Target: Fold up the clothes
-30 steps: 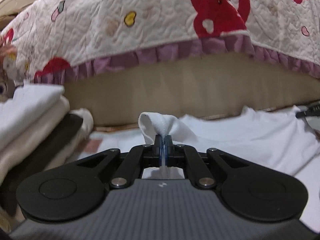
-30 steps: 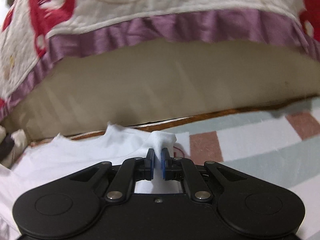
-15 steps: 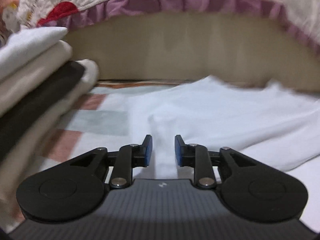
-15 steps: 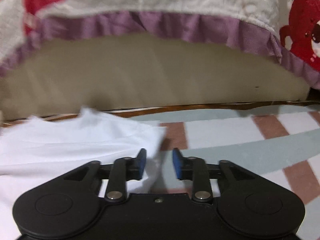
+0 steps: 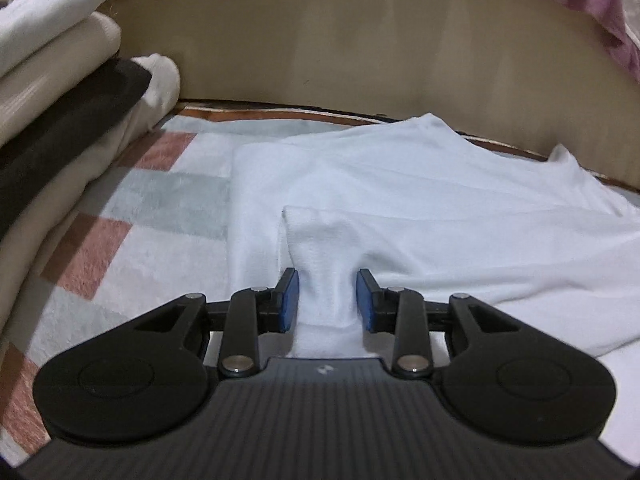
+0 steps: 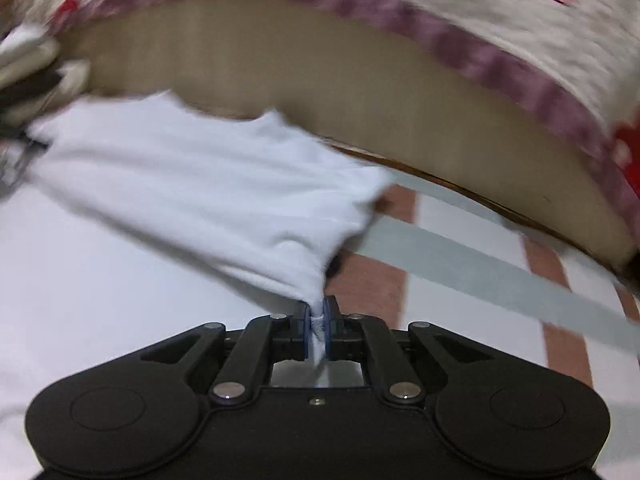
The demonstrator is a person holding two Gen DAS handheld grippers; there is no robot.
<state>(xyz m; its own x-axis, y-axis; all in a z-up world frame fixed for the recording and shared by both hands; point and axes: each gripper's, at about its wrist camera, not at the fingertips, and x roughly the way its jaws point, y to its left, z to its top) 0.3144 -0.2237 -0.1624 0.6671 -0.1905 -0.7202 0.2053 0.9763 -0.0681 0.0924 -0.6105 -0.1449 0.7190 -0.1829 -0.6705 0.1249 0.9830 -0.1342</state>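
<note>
Jaws: R gripper (image 6: 316, 326) clenched on white garment (image 6: 208, 184) edge, just closed; L gripper (image 5: 327, 300) released, pads astride a fabric ridge.
Garment lies flat on striped mat (image 5: 160, 192), ahead of both; long axis L-R; R nearer its side corner.

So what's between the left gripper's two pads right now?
In the left wrist view, a raised fold of the white garment stands between the left gripper's open pads; neither pad presses it.

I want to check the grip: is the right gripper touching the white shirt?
Touching. In the right wrist view the right gripper has just closed, and its blue pads pinch a fold of the white shirt between them.
</note>
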